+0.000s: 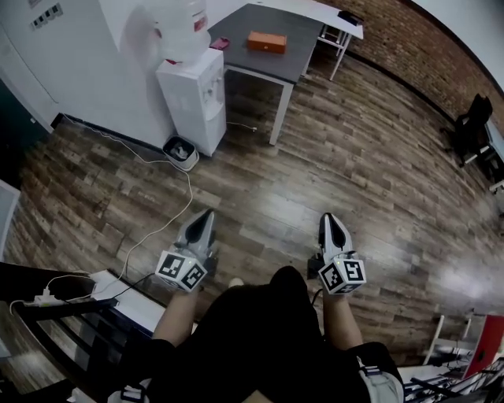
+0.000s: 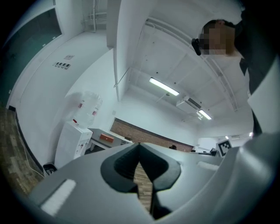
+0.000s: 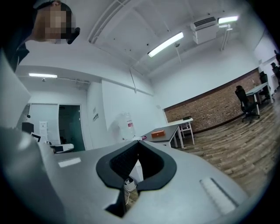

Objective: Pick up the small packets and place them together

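Nothing done yet. Jaws on my left gripper (image 1: 204,223) and right gripper (image 1: 333,228) are both closed, empty. No small packets in sight, just a flat orange box (image 1: 266,42) on the grey counter (image 1: 250,17) at twelve o'clock.

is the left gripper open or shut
Shut. The left gripper has its jaws together at the tips, with nothing held between them.

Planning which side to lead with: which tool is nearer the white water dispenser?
Left. The left tool is almost straight below the water dispenser in the head view; the right tool is well off to its right.
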Available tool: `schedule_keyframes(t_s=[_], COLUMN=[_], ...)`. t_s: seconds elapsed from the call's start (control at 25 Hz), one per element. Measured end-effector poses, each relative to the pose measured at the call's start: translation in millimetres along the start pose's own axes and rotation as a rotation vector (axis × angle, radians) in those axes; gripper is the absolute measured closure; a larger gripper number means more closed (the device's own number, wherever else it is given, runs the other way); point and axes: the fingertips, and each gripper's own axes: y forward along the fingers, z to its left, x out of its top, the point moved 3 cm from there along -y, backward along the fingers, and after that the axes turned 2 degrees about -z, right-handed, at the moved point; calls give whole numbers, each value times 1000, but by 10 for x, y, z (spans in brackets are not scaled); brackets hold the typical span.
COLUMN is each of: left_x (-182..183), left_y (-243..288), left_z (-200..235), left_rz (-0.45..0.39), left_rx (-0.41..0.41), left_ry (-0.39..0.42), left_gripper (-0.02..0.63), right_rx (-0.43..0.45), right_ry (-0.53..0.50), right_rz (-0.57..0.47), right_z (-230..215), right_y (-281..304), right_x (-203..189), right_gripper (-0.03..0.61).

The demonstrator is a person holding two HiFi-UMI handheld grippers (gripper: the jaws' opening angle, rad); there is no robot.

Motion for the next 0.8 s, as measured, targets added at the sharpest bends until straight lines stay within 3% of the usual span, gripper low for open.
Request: schedule_keyframes(t_s=[0.36, 0.64, 0.8], left_x=[65, 56, 50], left_y=[394, 970, 1295], left_z=[262, 324, 370], left_rz=[-26, -29, -40], left_rx=[61, 114, 152], left_ry=[33, 94, 77], left_gripper=[614, 614, 614], right_rx=[-5, 70, 111], right_ry=[-14, -13, -10], right_rz=[-32, -49, -64], right_z=[-360, -865, -1015], right_y=[535, 1248, 1522], right_x=[114, 214, 327], right_gripper=[577, 577, 577])
